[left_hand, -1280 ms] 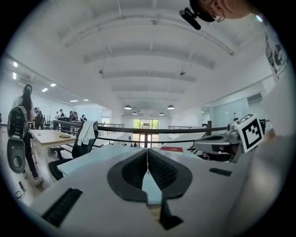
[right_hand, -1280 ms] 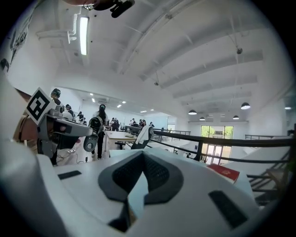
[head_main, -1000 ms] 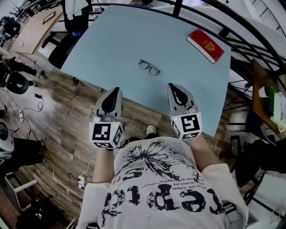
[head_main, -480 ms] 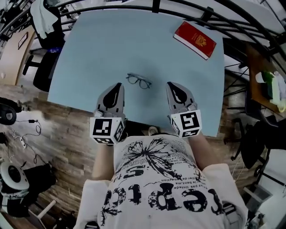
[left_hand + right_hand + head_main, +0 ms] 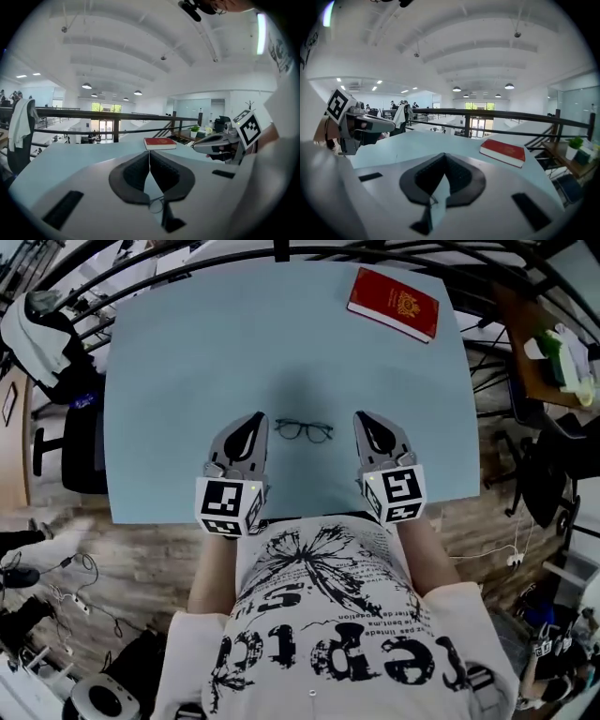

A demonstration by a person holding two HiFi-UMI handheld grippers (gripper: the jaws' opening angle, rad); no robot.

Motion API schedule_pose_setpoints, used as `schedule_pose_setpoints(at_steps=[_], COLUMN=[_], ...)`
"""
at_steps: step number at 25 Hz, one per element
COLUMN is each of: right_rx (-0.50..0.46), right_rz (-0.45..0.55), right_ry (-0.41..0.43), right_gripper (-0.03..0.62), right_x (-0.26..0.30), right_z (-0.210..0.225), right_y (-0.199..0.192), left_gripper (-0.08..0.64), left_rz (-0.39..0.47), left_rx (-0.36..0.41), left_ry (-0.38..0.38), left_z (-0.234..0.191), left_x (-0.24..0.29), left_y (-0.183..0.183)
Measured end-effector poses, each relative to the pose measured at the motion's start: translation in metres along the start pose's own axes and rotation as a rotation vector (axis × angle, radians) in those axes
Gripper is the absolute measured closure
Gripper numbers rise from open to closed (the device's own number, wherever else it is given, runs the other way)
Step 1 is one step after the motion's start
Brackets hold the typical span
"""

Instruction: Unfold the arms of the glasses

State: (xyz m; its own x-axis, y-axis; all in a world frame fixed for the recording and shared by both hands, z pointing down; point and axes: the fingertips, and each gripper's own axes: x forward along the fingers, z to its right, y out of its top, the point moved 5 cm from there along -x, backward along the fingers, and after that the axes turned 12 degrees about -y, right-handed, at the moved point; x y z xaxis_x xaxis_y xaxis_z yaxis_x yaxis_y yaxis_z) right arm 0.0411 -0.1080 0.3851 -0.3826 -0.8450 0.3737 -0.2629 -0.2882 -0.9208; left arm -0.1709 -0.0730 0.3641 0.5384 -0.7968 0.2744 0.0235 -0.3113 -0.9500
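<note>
One blue table [image 5: 206, 352] with glasses [image 5: 304, 431], plank floor [image 5: 131, 563], black railing [image 5: 117, 114] beyond.

Pale blue table [image 5: 178, 352] — glasses [image 5: 304, 430], red book [image 5: 394, 304] at corner

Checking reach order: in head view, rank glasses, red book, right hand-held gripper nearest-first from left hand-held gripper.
1. The glasses, just right of the left hand-held gripper.
2. The right hand-held gripper, beyond the glasses.
3. The red book, far back right.
</note>
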Motion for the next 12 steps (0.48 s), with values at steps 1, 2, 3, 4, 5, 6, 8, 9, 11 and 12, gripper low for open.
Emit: schedule_pose_setpoints(at_steps=[1, 2, 3, 4, 5, 6, 8, 9, 11, 12], right_rx=[0.005, 0.006, 0.004, 0.001, -0.004, -0.009, -0.025, -0.038, -0.076, -0.1], right_rz=[-0.028, -0.057, -0.086, -0.113, -0.138, -0.161, -0.21, -0.237, -0.301, -0.336], right_ry=[-0.014, -0.024, -0.029, -0.032, -0.032, -0.031, -0.02, -0.009, 0.02, 0.042], right_gripper=[0.583, 0.583, 0.583, 0.583, 0.581, 0.582, 0.582, 0.582, 0.582, 0.581], right_x=[0.002, 0.005, 0.008, 0.011, 0.015, 0.02, 0.026, 0.028, 0.03, 0.031], right_z=[-0.004, -0.007, -0.011, -0.013, -0.015, -0.017, -0.02, -0.021, -0.024, -0.025], right_y=[-0.005, -0.011, -0.017, -0.022, -0.028, -0.034, -0.048, -0.056, -0.074, -0.082], left_gripper=[0.541, 0.541, 0.541, 0.541, 0.54, 0.54, 0.54, 0.54, 0.54, 0.54], left_rz=[-0.023, -0.048, -0.073, -0.097, -0.121, -0.142, -0.175, -0.188, -0.207, -0.213], left_rx=[0.003, 0.005, 0.009, 0.014, 0.021, 0.031, 0.054, 0.057, 0.042, 0.031], left_ry=[-0.03, -0.061, -0.092, -0.122, -0.149, -0.172, -0.2, -0.208, -0.218, -0.221], left_z=[-0.006, -0.01, -0.014, -0.017, -0.019, -0.021, -0.022, -0.022, -0.02, -0.018], left_x=[0.002, 0.005, 0.007, 0.011, 0.015, 0.019, 0.028, 0.03, 0.034, 0.036], left_y=[-0.006, -0.013, -0.02, -0.027, -0.033, -0.038, -0.048, -0.054, -0.066, -0.07])
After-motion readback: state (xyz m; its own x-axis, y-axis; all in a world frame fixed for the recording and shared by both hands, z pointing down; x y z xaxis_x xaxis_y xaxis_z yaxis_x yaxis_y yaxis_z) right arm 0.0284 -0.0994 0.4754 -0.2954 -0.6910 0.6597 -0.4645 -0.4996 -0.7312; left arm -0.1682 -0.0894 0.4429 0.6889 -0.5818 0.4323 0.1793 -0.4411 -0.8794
